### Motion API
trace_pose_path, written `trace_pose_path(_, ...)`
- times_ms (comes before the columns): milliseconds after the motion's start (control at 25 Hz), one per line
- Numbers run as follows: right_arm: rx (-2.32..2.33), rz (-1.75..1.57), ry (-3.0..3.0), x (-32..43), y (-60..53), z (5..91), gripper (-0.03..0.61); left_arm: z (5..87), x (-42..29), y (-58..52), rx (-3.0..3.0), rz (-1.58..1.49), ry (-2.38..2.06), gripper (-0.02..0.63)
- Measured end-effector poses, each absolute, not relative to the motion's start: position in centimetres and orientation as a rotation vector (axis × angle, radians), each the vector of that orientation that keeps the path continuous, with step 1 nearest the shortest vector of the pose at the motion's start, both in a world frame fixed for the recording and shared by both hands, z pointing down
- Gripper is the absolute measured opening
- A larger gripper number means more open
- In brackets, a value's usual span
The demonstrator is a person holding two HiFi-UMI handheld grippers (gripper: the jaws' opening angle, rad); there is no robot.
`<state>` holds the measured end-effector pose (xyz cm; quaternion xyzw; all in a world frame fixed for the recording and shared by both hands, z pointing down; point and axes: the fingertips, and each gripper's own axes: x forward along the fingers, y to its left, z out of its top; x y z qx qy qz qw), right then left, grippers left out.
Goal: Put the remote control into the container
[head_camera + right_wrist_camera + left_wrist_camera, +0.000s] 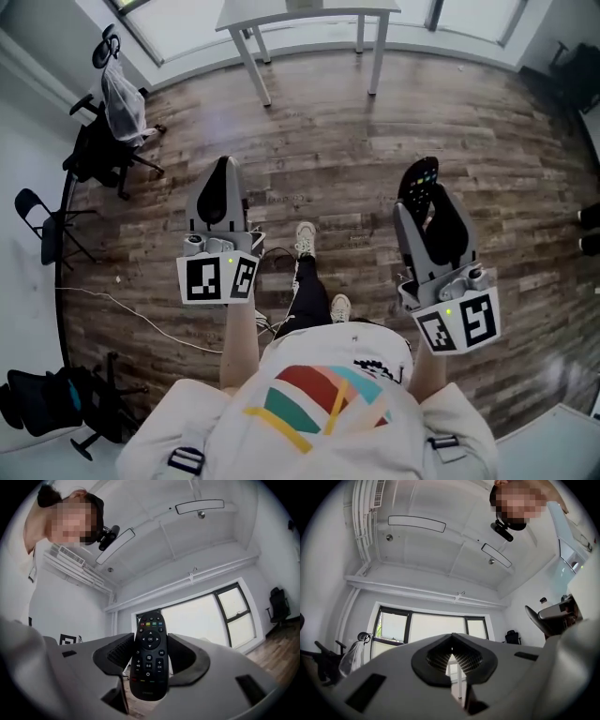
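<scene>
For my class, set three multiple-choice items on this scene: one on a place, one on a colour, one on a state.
1. Where is the remote control?
A. on the floor
B. between the right gripper's jaws
C. on the table

2. What colour is the remote control's body?
A. white
B. black
C. red

3. How do the left gripper's jaws stand?
A. wide apart
B. clamped on a cable
C. together, with nothing between them

Answers:
1. B: the right gripper view shows both jaws pressing its sides.
2. B: its casing is black, with a few coloured buttons.
3. C: the left gripper view shows the tips meeting.
</scene>
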<state>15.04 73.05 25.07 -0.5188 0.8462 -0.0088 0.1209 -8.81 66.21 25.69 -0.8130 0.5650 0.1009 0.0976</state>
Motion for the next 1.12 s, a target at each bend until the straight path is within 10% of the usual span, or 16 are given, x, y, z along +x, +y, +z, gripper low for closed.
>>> trace_pose_path(1120, -1.628, -0.040, 2.565, 2.1, 38.6, 24.0, 0.229, 23.6, -20.5, 34.8, -2.314, 0.198, 1.664, 0.008)
